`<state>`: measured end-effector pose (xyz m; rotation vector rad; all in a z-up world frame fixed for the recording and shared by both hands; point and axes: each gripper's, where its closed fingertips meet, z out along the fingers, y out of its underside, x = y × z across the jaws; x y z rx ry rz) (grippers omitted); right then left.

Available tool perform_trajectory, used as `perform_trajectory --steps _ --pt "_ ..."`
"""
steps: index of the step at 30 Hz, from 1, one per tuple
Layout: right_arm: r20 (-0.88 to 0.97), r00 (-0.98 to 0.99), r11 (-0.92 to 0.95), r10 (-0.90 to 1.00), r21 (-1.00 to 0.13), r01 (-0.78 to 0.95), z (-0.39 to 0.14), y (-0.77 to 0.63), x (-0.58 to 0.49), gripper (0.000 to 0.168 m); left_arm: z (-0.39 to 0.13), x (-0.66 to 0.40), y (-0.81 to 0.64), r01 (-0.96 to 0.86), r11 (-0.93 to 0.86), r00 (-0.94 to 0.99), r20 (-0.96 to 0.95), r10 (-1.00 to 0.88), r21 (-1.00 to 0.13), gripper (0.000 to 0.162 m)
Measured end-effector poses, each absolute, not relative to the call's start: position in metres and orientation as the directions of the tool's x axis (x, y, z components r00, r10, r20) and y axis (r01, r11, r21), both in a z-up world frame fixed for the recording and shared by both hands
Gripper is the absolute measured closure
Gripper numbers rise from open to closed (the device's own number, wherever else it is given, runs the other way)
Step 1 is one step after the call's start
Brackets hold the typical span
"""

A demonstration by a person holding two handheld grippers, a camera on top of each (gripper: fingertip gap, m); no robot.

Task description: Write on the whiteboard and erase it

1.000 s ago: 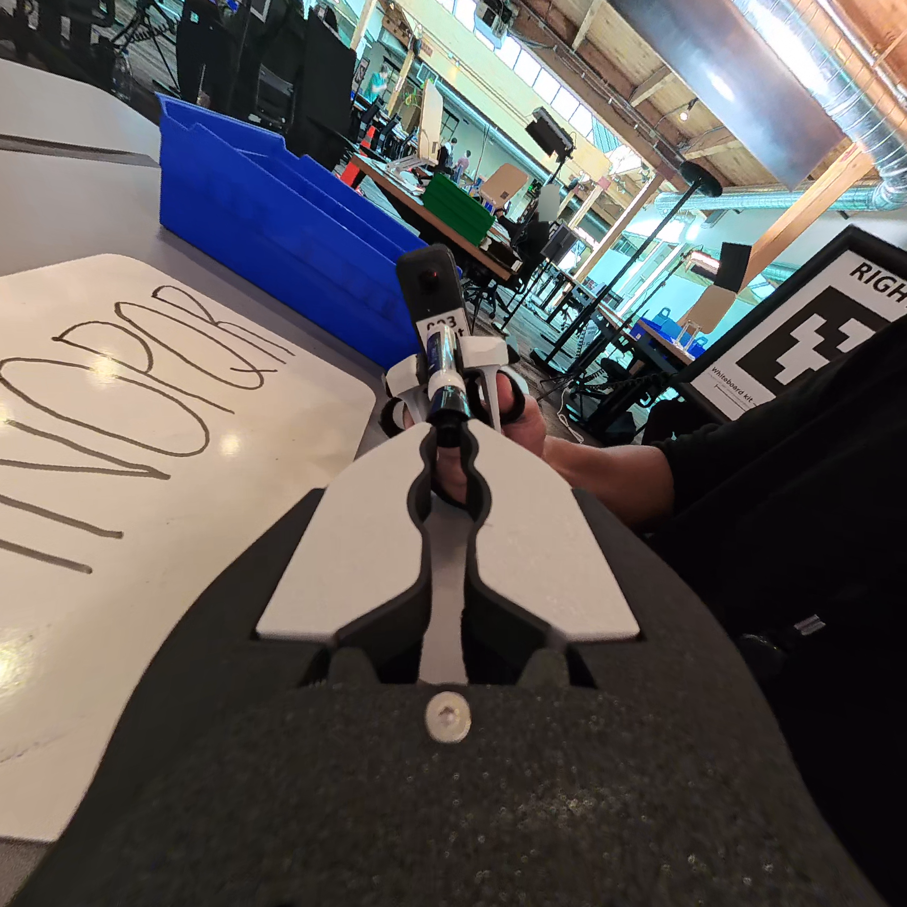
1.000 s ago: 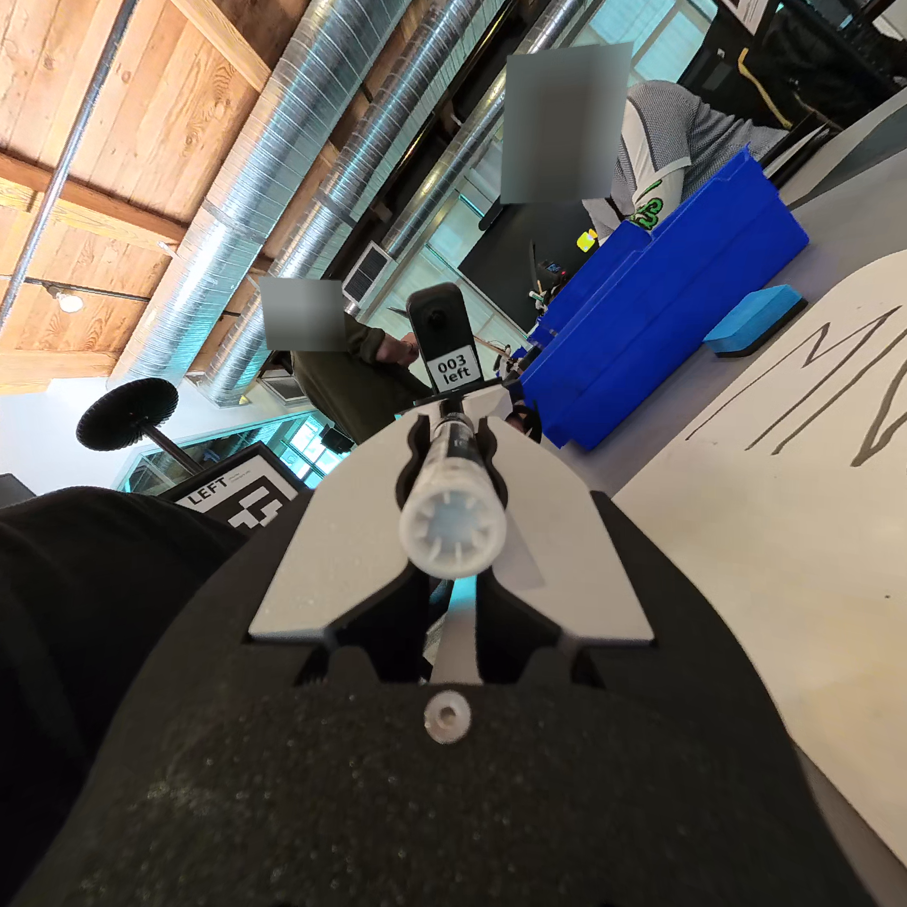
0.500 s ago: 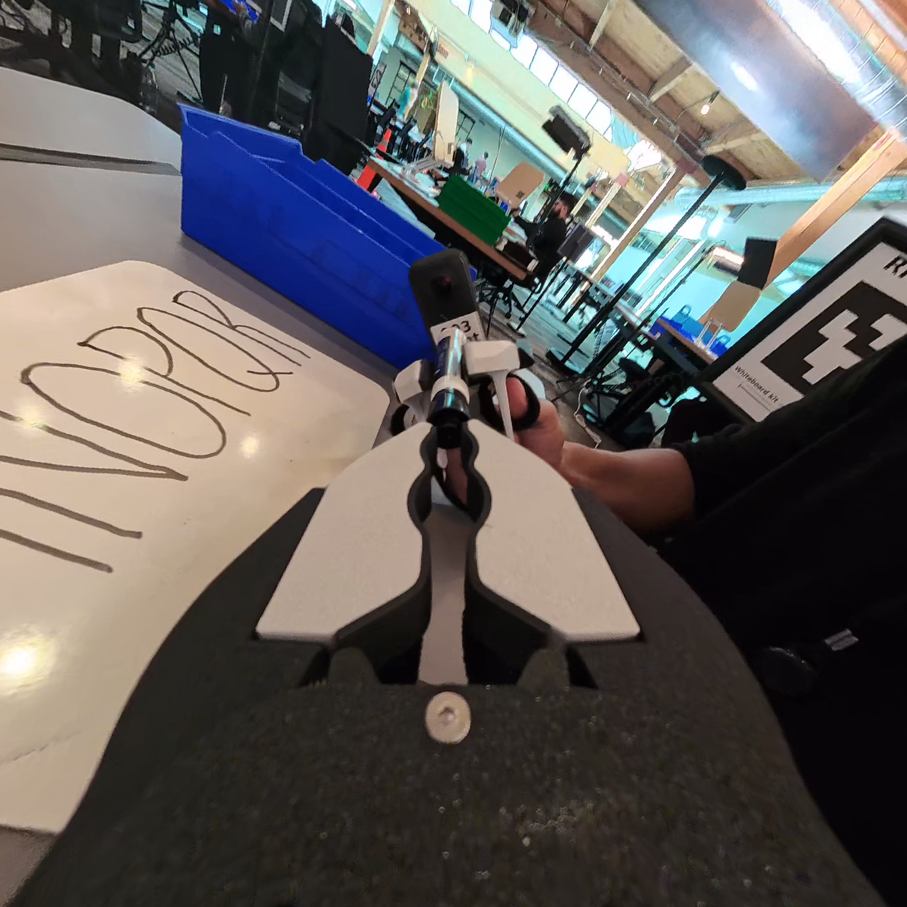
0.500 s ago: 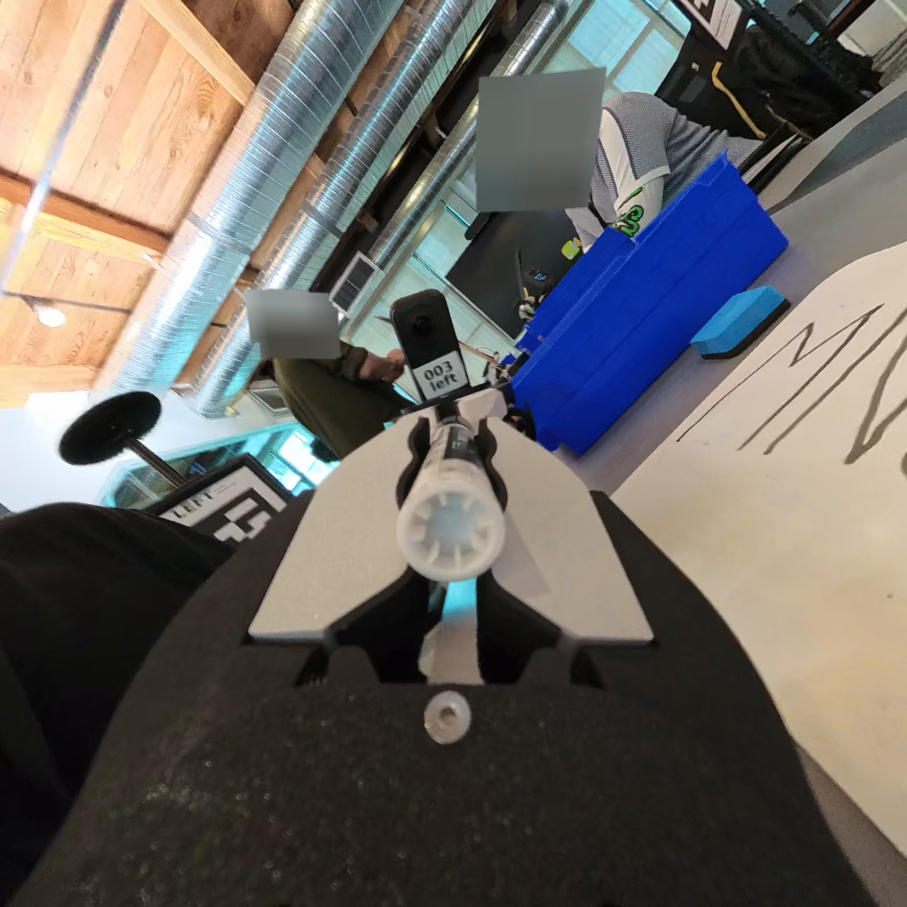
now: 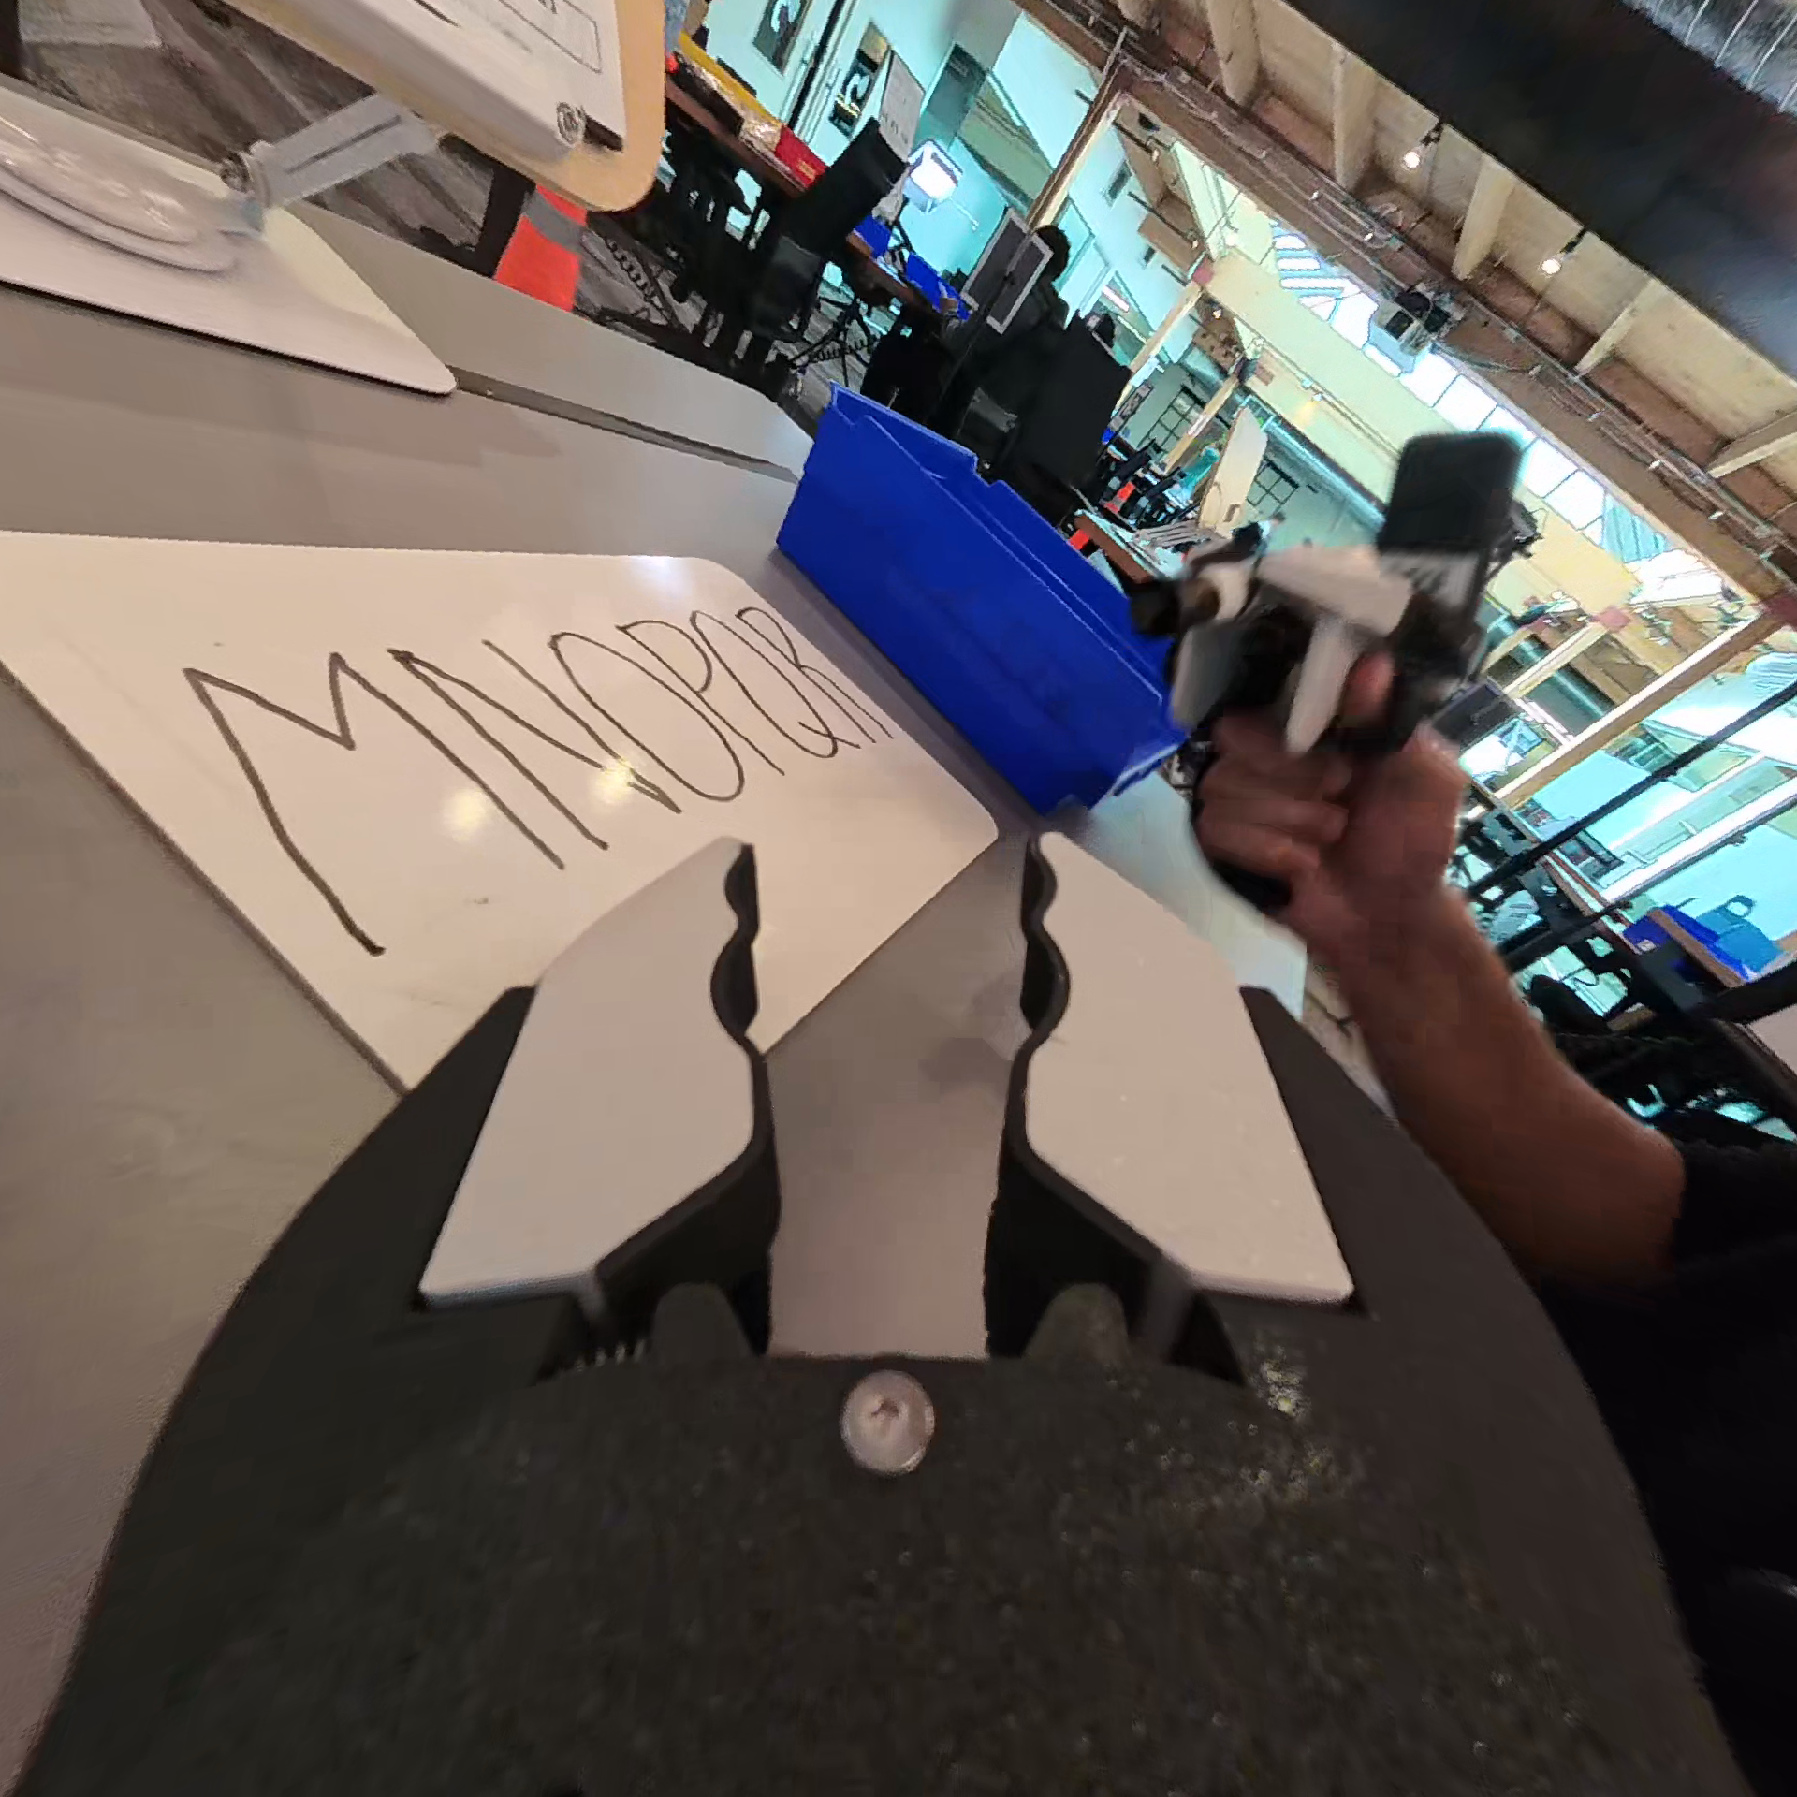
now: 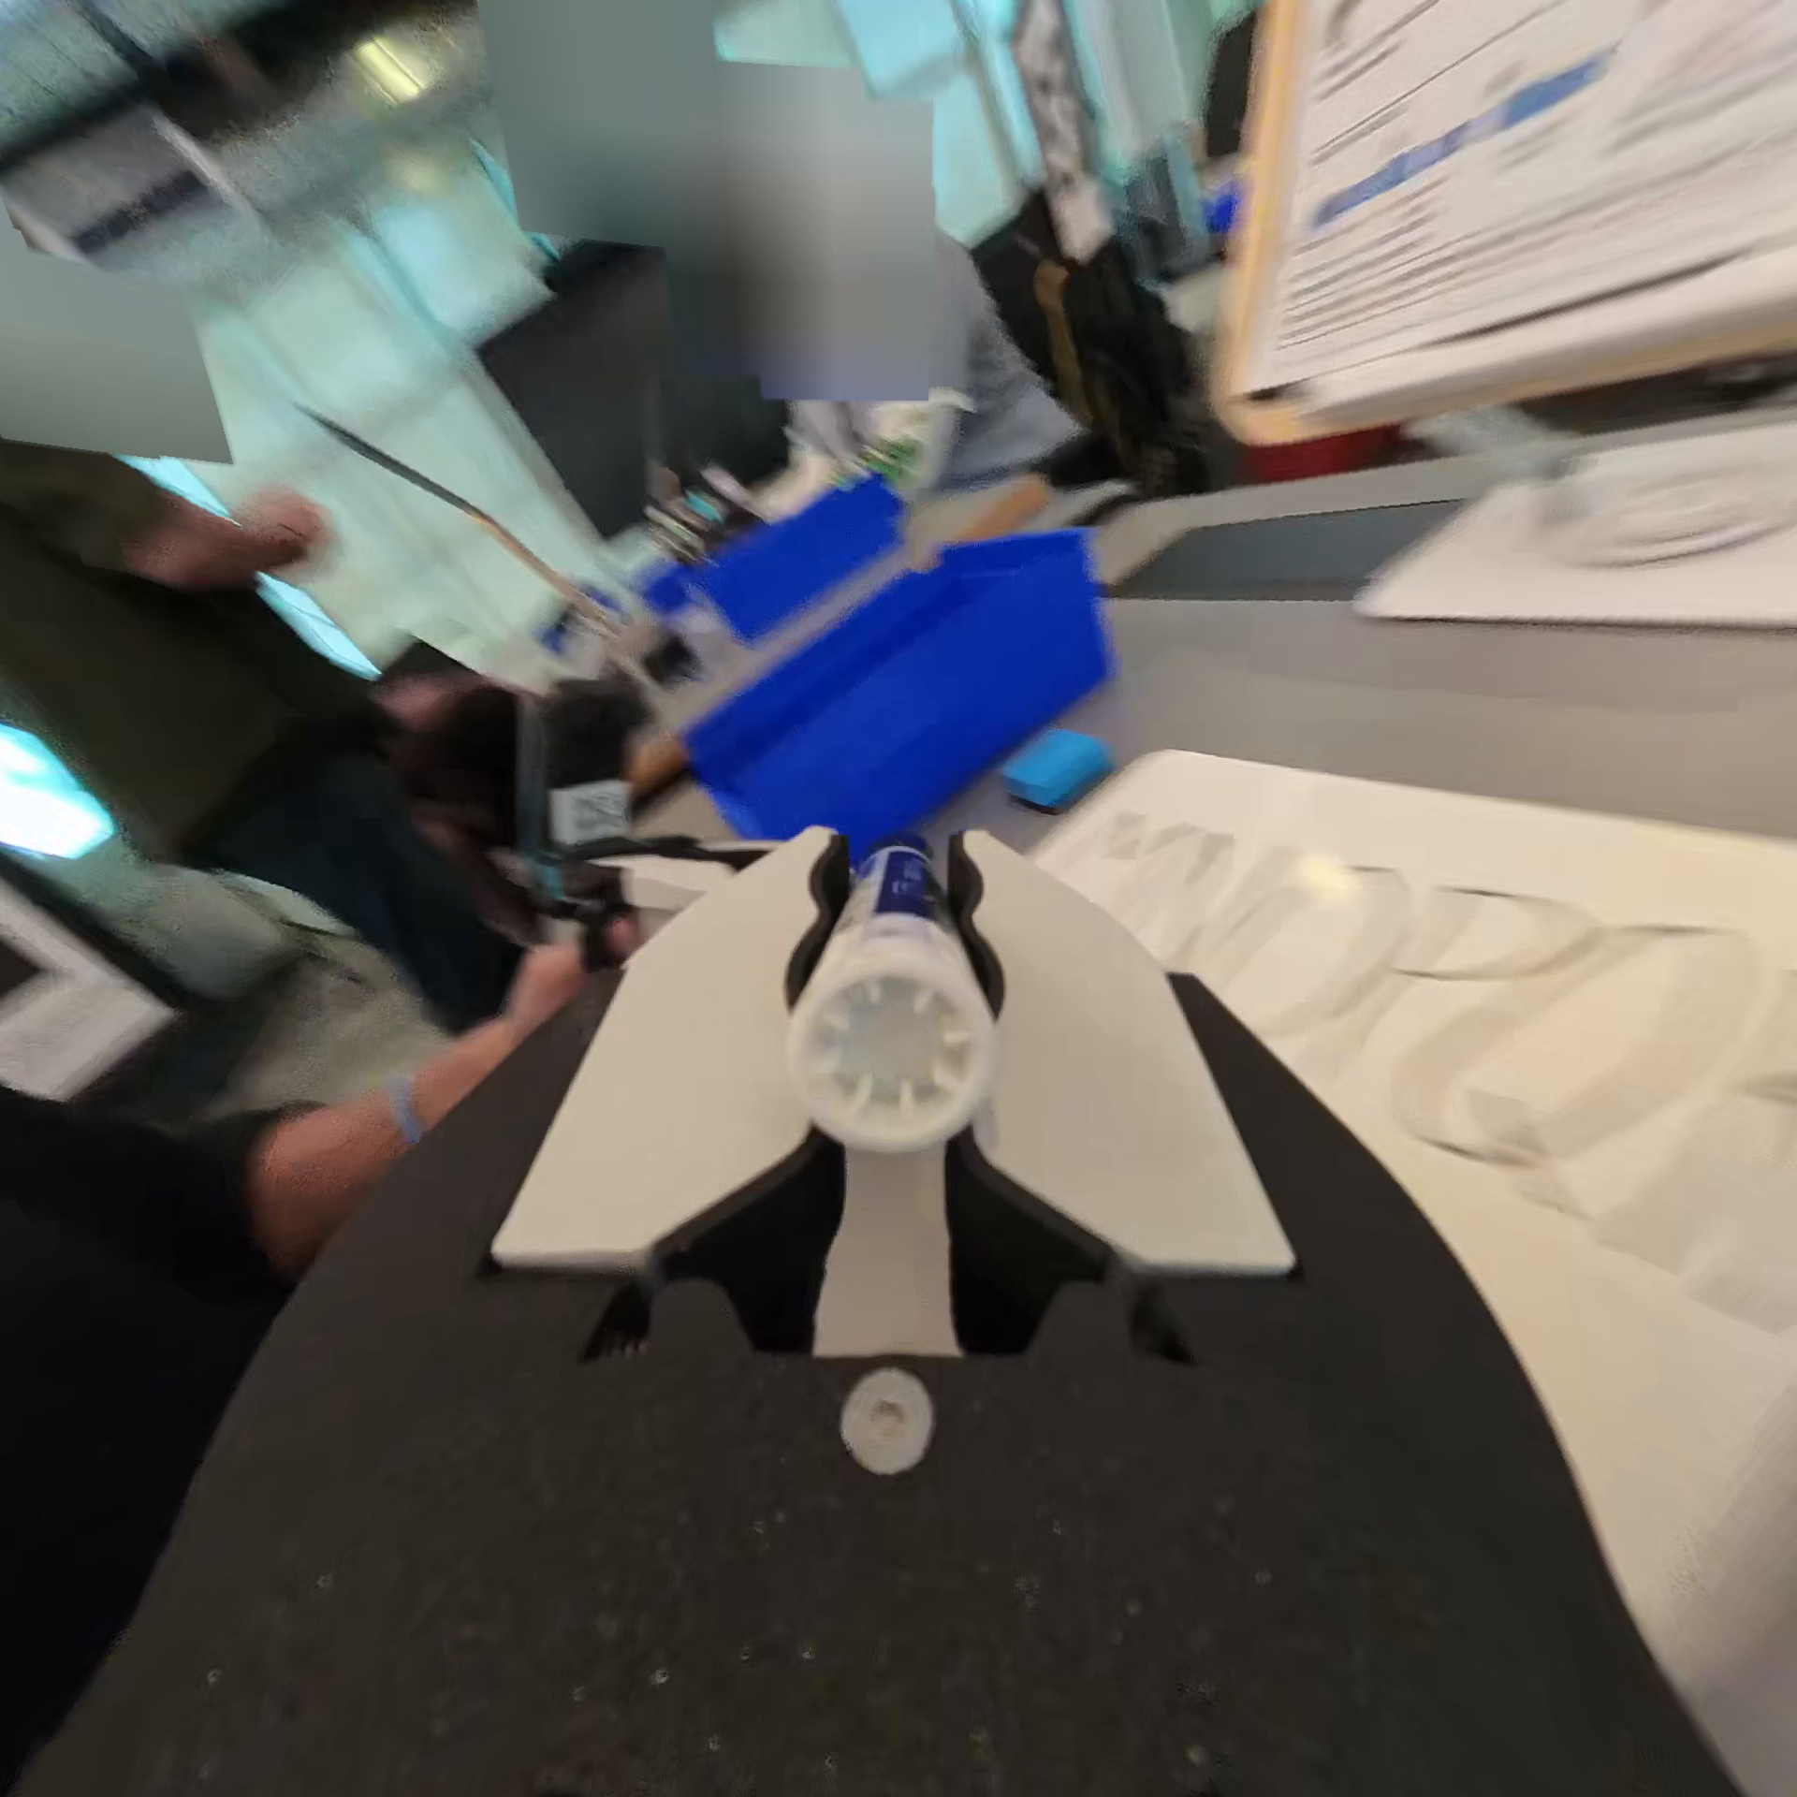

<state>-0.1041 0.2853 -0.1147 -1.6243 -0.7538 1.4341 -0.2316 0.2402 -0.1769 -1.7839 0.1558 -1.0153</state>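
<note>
Marker (image 6: 890, 1011) between right hand-held gripper (image 6: 890, 861) fingers.

Each tongs (image 5: 885, 933) has a broad black, grainy foam-like body with a silver screw (image 5: 887, 1422) set at its centre. Two pale grey, flat finger plates (image 5: 622, 1089) sit on black fingers whose inner edges are wavy and notched. The right tongs (image 6: 890, 875) look the same. The person's arm ends in a black sleeve (image 5: 1711, 1293).

R gripper (image 6: 893, 861) clamping marker (image 6: 890, 1045)
</note>
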Motion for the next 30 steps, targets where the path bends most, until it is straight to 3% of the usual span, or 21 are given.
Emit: perform_trajectory --steps 2,5,8,13,16,21,27,30 --pt "-0.331 0.471 -0.434 0.818 -0.892 0.127 -0.099 0.324 -0.036 0.149 -0.178 -0.231 0.238 0.336 -0.469 0.627 0.566 -0.535 -0.817 0.111" --pt "-0.157 0.843 -0.658 0.514 -0.703 0.270 -0.106 0.401 0.098 0.149 -0.179 -0.225 0.236 0.313 -0.479 0.609 0.561 -0.561 -0.820 0.112" --pt "-0.151 0.897 -0.884 0.416 -0.296 0.361 -0.177 0.426 0.147 0.148 -0.186 -0.213 0.235 0.266 -0.507 0.603 0.552 -0.576 -0.820 0.112" --pt "-0.045 0.921 -0.922 0.387 -0.001 0.387 -0.248 0.448 0.164 0.148 -0.187 -0.199 0.232 0.249 -0.529 0.577 0.563 -0.591 -0.811 0.112" --pt "-0.041 0.936 -0.936 0.350 0.022 0.351 -0.268 0.464 0.164 0.148 -0.189 -0.199 0.231 0.234 -0.531 0.579 0.556 -0.597 -0.814 0.112" --pt "-0.061 0.966 -0.965 0.252 -0.087 0.247 -0.284 0.493 0.165 0.142 -0.191 -0.198 0.230 0.216 -0.531 0.582 0.545 -0.603 -0.819 0.111" --pt "-0.106 0.955 -0.951 0.278 -0.168 0.259 -0.280 0.494 0.161 0.134 -0.196 -0.197 0.228 0.184 -0.532 0.604 0.523 -0.602 -0.826 0.111" --pt "-0.102 0.944 -0.891 0.313 -0.377 0.255 -0.235 0.496 0.152 0.124 -0.198 -0.202 0.231 0.188 -0.531 0.628 0.517 -0.582 -0.826 0.111"
